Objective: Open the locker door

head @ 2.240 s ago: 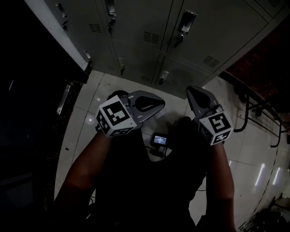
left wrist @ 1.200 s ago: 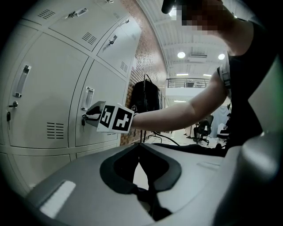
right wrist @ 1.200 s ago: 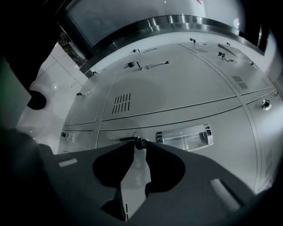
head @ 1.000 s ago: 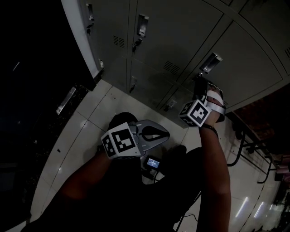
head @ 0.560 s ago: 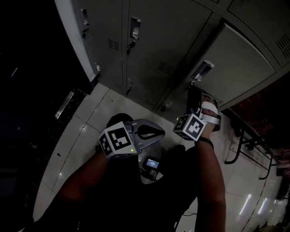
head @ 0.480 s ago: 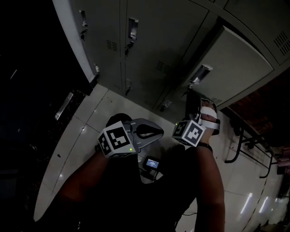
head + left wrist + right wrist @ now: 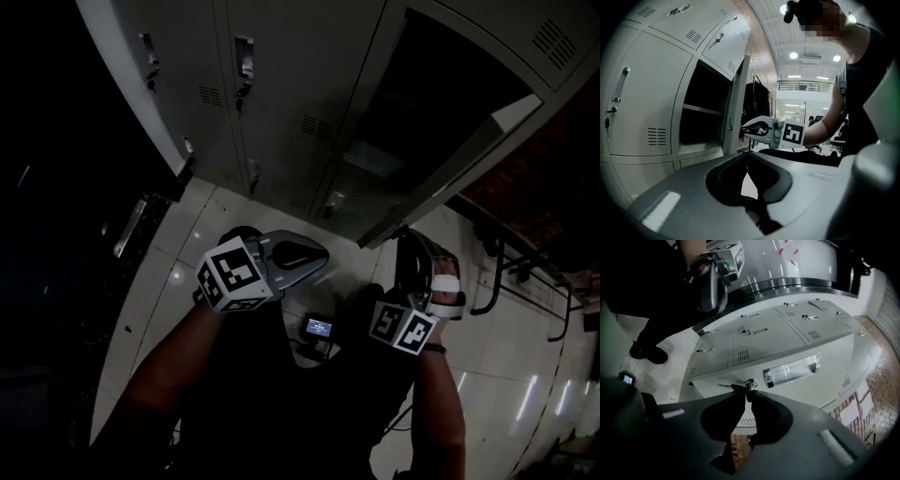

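Right gripper (image 7: 744,391) is swinging the locker door (image 7: 834,352) wide open (it was shut a second ago), so the job is nearly done. Its jaws are just loosening, yet pinching the key (image 7: 749,383) at the door's edge, I think. Left gripper (image 7: 319,258) is waiting, closed and empty.

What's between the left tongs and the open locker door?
Nothing: the head view shows only bare floor tiles between the left tongs and the locker door.
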Available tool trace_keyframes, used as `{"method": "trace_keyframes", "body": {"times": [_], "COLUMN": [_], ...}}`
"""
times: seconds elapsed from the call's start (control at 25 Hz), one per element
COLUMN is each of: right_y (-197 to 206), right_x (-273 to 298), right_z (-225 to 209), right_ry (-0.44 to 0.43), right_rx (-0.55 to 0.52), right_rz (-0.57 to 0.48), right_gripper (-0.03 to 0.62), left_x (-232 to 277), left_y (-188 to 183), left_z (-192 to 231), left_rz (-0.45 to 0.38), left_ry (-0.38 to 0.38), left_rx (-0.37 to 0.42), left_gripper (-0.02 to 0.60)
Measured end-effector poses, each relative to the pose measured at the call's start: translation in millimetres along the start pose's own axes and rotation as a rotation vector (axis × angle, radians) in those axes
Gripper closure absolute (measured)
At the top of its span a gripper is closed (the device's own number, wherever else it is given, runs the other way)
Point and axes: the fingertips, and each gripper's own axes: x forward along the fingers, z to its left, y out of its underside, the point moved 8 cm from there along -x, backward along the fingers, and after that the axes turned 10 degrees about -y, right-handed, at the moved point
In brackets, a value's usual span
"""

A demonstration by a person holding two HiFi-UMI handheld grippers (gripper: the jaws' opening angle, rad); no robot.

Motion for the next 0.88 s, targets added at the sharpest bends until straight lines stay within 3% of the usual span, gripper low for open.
{"method": "trace_keyframes", "body": {"times": [0.28, 0.88], "right_y": [43, 93], "right_x": [-36, -57], "right_z": [3, 3], "right_ry": [0.023, 0.051], "right_rx": [0.028, -0.092], "right_rz": [0.068, 0.195], "right_gripper": [0.543, 0.543], "left_x": [4, 25], "left_y": [-3, -5], "left_z": [-2, -16], "left_rz": [0.003, 0.019], "left_ry": [0.003, 0.033], "left_rx": [0.012, 0.030], "left_gripper": [0.569, 0.569]}}
